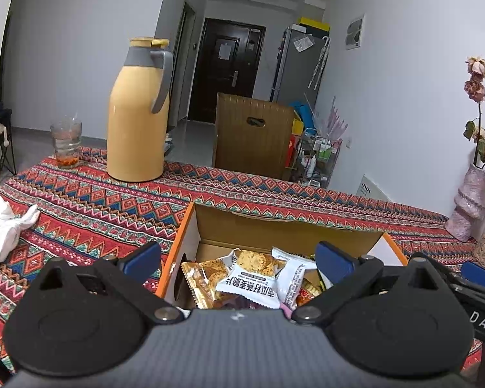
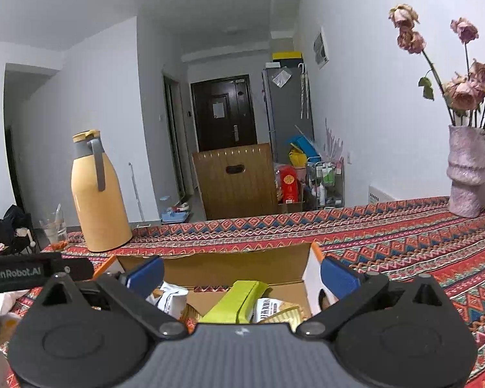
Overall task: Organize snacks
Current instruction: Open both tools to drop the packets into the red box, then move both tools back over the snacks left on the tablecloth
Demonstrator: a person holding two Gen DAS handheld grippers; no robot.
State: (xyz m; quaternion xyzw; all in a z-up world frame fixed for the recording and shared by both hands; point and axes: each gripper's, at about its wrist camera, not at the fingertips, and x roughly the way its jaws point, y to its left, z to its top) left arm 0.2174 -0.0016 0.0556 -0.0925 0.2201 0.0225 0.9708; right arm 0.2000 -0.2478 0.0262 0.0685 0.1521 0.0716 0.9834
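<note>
Snacks gathered already in the cardboard box [image 1: 287,223], set near the front edge of the patterned tablecloth [image 1: 90,200], open top up for easy dropping in. White cracker packet [image 1: 258,286] lying on top of the heap, golden packet [image 1: 203,281] tucked just beside it against the left wall. Green packet [image 2: 239,300] leaning up out of the pile in the right view, probably dropped loosely rather than laid flat. Left gripper [image 1: 239,258] hovering just above the box, tilted down toward the packets, fingers spread wide, nothing between them. Right gripper [image 2: 242,274] level alongside, pointed over the same box, likewise spread wide and empty. Yellow thermos [image 1: 139,113] and glass [image 1: 66,144] standing well apart at the far side, clear of the work.
</note>
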